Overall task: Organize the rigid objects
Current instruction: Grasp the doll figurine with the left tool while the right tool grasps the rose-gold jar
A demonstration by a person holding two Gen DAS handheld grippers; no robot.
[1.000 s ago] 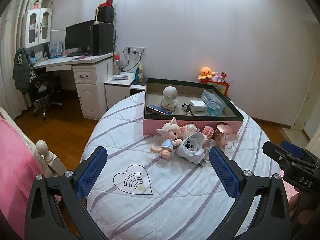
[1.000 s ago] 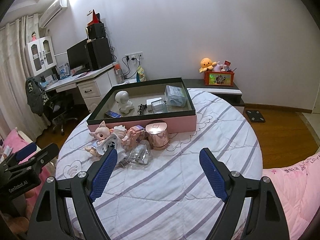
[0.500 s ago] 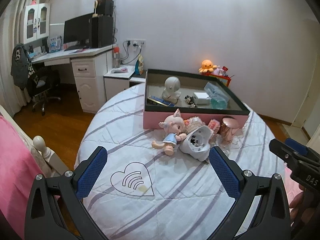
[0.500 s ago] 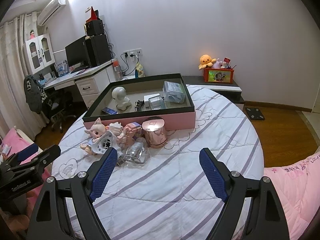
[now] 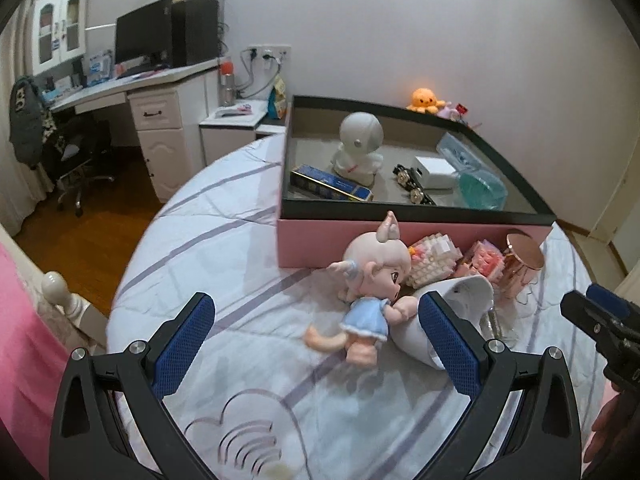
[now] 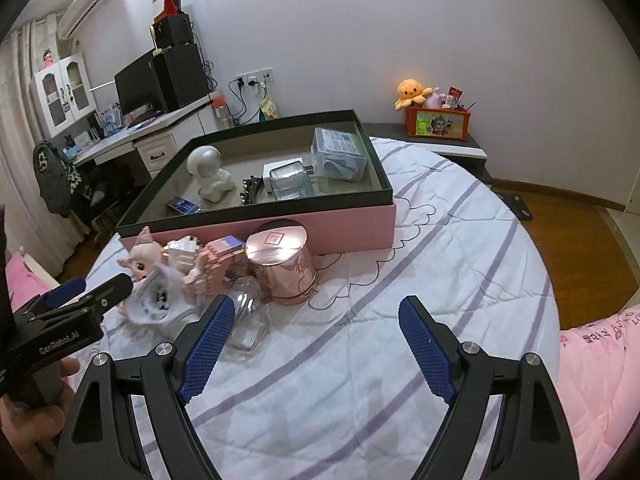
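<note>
centre frame, on striped bedcover (image 5: pixel 248 264): doll (image 5: pixel 370 280), white cup (image 5: pixel 452 312), block models (image 5: pixel 434 258), copper tin (image 6: pixel 286 266), glass jar (image 6: pixel 248 318), against pink box (image 6: pixel 344 222). left gripper (image 5: pixel 316 346) wide, empty; right gripper (image 6: pixel 316 348) wide, empty.

doll (image 5: pixel 370 280) – lying on side | copper tin (image 6: pixel 284 266) – upright | pink box (image 6: pixel 352 222) – open, behind both

Each claw (image 5: pixel 316 334) is a black, angular frame that splits into two arms, and each arm ends in a blue pad (image 5: pixel 185 346) with a fine dotted grip texture. A round silver screw (image 5: pixel 137 347) sits just behind each pad, with another farther back on the frame. In the right wrist view, the left claw (image 6: pixel 86 288) has white lettering on its black body.
</note>
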